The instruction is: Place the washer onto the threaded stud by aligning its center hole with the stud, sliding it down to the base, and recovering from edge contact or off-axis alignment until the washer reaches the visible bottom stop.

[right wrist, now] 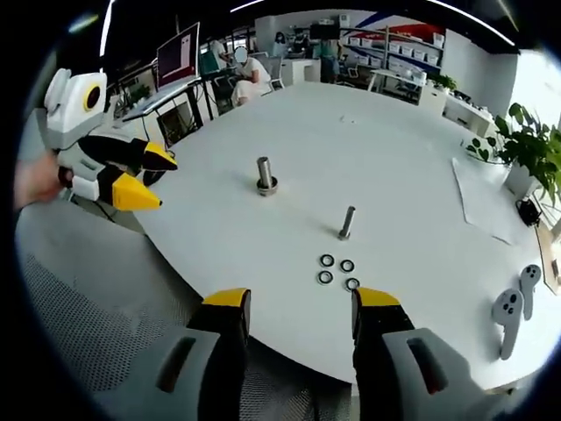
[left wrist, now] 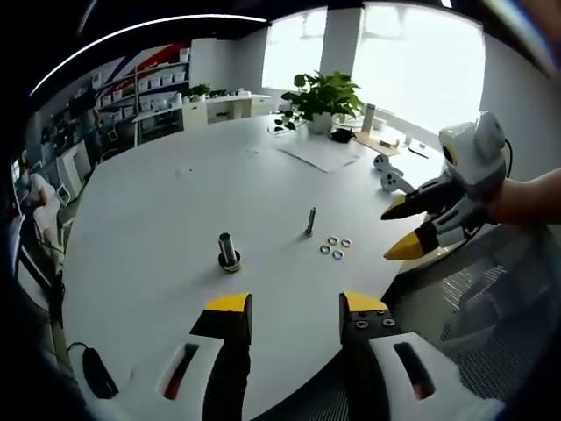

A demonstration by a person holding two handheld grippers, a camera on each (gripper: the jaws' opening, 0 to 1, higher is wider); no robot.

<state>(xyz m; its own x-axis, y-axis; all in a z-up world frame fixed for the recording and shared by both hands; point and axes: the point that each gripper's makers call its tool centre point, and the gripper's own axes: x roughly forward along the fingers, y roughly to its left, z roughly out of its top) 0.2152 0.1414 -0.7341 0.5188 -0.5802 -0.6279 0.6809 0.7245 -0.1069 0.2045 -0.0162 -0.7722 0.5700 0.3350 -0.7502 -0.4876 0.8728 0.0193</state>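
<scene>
While both grippers hover off the near edge of the round white table (left wrist: 158, 228), neither touches any part. Left gripper view: the left gripper (left wrist: 296, 307) rises from the bottom with its yellow-tipped jaws spread wide and nothing between them; beyond it on the table stand a threaded stud (left wrist: 310, 221), upright and slim, and a thicker stud on a base (left wrist: 228, 252), well apart from it. Four washers (left wrist: 334, 246) lie flat in a loose cluster just beside the slim stud, none of them on it. The right gripper (left wrist: 412, 230) enters from the right, held by a hand, its two yellow tips parted and empty, above the table's edge. Right gripper view: the right gripper's own jaws are likewise spread wide over the table rim, with the washers just ahead of them, the threaded stud a little farther, and the thicker stud farther still. A potted plant (left wrist: 323, 98) stands at the far side of the table, with two white controllers (right wrist: 515, 309) and a sheet of paper (left wrist: 320, 158) near it; a mesh chair seat (right wrist: 96, 298), probably, lies below the grippers.
</scene>
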